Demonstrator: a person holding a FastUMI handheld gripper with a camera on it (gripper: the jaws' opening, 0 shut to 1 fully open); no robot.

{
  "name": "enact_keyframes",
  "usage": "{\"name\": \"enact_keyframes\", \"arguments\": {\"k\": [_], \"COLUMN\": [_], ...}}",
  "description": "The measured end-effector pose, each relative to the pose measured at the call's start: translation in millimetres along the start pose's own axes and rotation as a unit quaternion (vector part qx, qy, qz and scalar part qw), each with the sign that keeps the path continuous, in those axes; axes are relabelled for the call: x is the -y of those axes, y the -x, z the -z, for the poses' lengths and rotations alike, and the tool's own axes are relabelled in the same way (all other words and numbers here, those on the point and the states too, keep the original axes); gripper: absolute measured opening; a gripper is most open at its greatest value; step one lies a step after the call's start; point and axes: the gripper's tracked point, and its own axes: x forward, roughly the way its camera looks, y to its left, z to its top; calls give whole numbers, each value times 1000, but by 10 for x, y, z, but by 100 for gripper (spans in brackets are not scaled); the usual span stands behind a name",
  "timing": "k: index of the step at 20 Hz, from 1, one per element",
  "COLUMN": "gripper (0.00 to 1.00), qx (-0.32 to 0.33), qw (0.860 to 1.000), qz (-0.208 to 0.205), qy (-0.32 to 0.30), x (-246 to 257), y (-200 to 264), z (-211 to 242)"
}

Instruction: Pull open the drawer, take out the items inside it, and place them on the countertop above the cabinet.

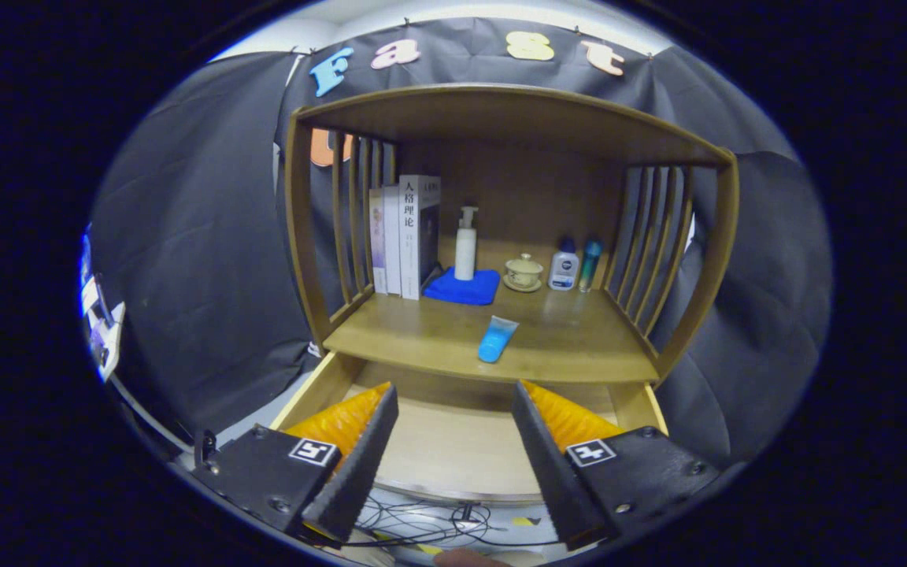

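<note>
The wooden drawer under the cabinet stands pulled open, and its bare floor shows between my fingers. A blue tube lies on the countertop just beyond the drawer, near the front edge. My gripper hovers above the drawer, open, with nothing between its fingers.
On the countertop's back part stand books, a white pump bottle on a blue cloth, a lidded cup on a saucer and two small bottles. Slatted side rails and a top shelf enclose the space. Cables lie on the floor below.
</note>
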Motion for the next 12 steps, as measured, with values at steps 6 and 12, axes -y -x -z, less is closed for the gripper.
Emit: {"name": "enact_keyframes", "arguments": {"k": [6, 12], "gripper": [100, 100], "qx": [62, 89], "qw": [998, 996], "qz": [15, 5], "qy": [4, -27], "x": [36, -19], "y": [72, 67], "z": [348, 886]}}
